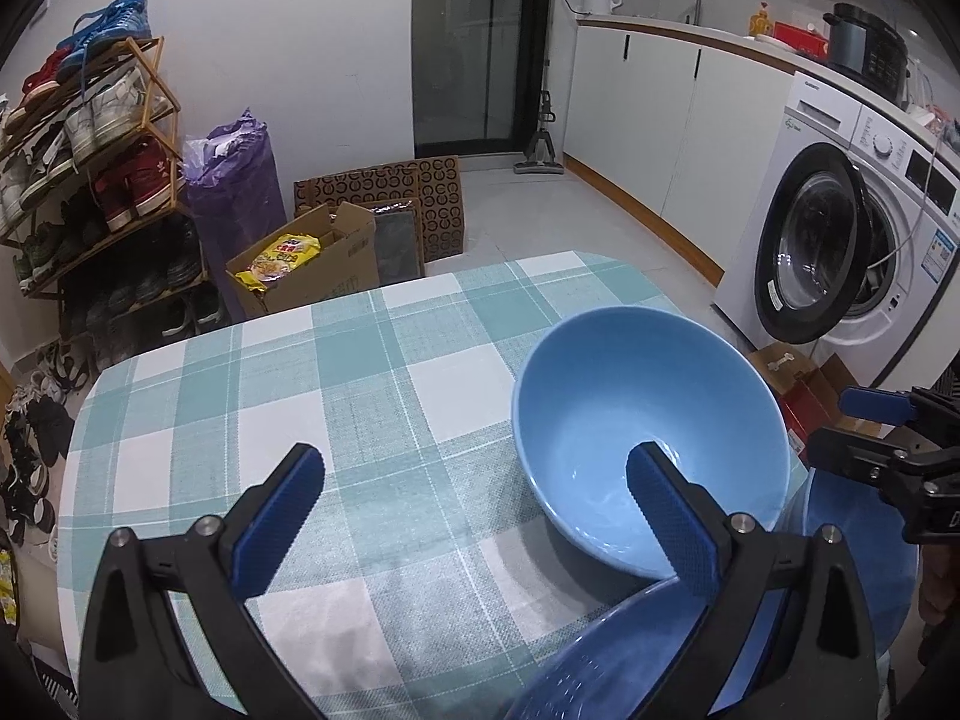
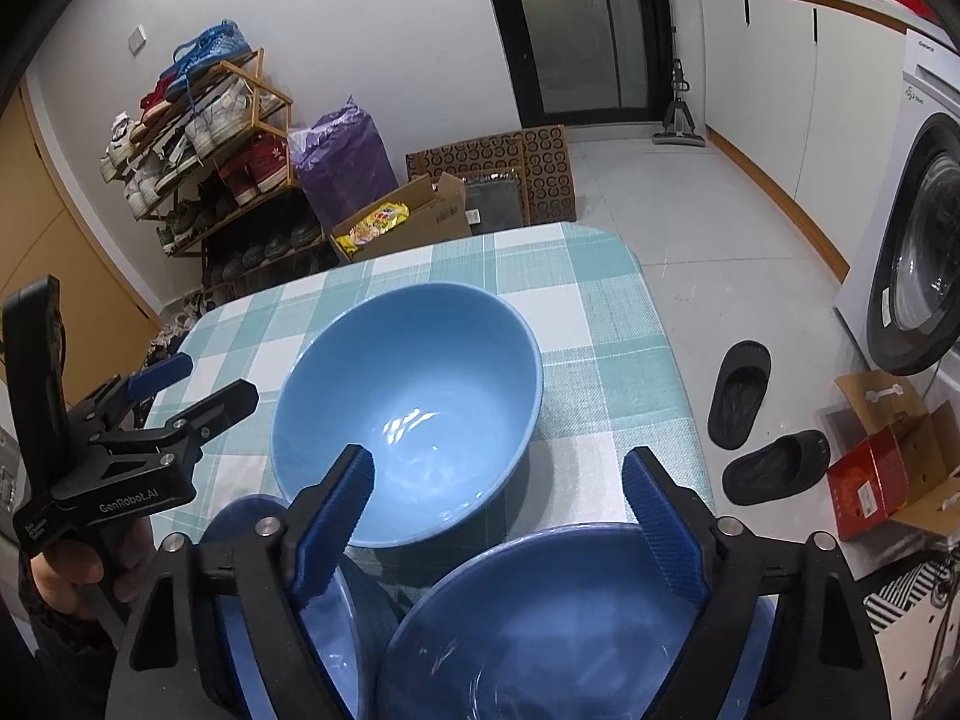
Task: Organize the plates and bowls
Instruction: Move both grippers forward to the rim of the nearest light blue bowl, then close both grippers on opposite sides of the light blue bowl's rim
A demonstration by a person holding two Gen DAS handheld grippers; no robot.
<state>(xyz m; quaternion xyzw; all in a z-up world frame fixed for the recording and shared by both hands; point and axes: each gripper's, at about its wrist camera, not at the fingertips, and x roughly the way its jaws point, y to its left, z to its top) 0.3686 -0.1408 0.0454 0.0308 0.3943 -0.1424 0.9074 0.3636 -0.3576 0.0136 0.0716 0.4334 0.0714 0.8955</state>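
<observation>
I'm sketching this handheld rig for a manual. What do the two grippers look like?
Both match: the left gripper and right gripper have black angular frames with silver round bolts, and two fingers faced with blue, finely textured pads. Seen from the right wrist camera, the left gripper's black body carries white "GenRobot.AI" lettering. No cables show.

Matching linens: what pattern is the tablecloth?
The tablecloth is a teal-and-white plaid check, clearest in the left wrist view.

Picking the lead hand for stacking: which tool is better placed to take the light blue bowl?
Probably the right. The right tool stands open facing the light blue bowl, its left finger over the near rim. The left tool is open mostly over bare tablecloth, with the bowl off to its right.
</observation>
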